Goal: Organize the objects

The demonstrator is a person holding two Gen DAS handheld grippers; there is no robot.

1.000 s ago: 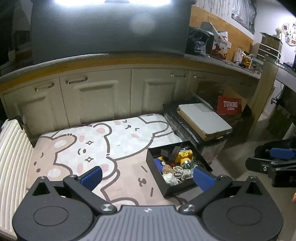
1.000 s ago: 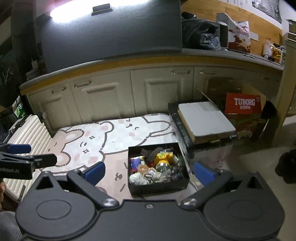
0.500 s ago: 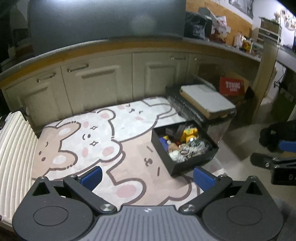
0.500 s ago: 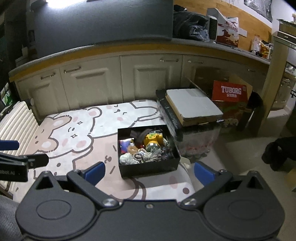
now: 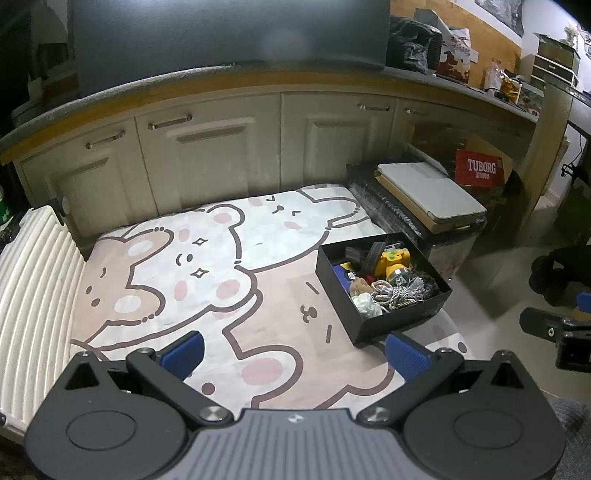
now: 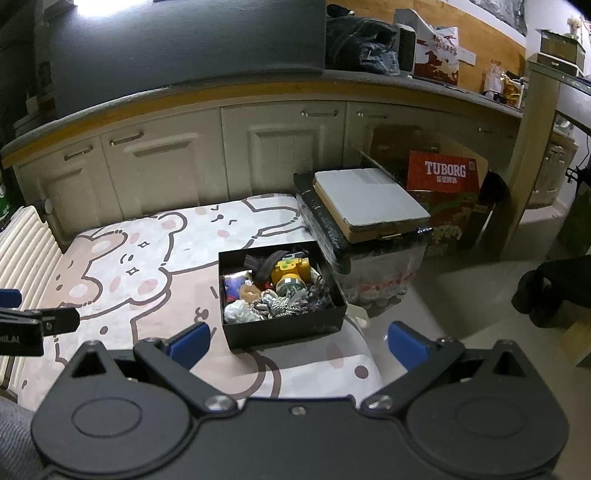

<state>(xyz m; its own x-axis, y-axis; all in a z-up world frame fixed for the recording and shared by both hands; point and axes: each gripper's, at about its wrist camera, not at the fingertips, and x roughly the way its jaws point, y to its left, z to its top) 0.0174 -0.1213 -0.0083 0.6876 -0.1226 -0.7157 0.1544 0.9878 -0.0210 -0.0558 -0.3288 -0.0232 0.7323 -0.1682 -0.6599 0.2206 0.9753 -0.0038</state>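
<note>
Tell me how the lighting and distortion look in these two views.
Left wrist view: dim, a hazy flare spot on the dark panel, counter bowed by fisheye. Right wrist view: blown-out glare top left, box contents sharp, edges curved.

Box (image 6: 280,328) on mat (image 6: 147,258), crate (image 6: 369,236) right.

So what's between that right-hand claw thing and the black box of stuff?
Only bare bear-print mat; the right wrist view shows nothing between the open right gripper and the black box.
</note>
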